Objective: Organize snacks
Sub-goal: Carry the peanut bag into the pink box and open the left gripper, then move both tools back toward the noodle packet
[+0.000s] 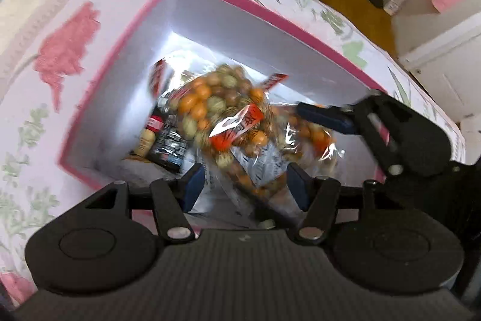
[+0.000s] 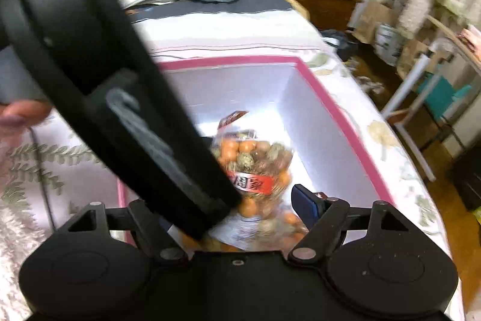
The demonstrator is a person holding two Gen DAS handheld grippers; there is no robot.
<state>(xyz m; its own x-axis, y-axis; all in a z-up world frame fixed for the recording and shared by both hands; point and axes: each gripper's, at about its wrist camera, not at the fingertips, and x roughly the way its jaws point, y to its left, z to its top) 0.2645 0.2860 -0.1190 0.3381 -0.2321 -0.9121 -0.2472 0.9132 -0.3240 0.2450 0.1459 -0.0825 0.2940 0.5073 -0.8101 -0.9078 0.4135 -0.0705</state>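
Floral bedspread (image 1: 54, 140) — pink-rimmed box (image 1: 240, 5) — left tool (image 2: 120, 80) blocks view.

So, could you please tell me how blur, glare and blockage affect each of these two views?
Left wrist view: motion blur smears the snack bag; glare whitens the pink-rimmed box floor. Right wrist view: the left hand-held gripper's blurred body blocks the left half; fisheye bends the bedspread edge.

No text is legible. The clear snack bag (image 1: 222, 107) carries an orange-red band (image 2: 252, 181) with large white characters, blurred beyond reading. Small print on the dark packet (image 1: 170, 145) beside it cannot be resolved.
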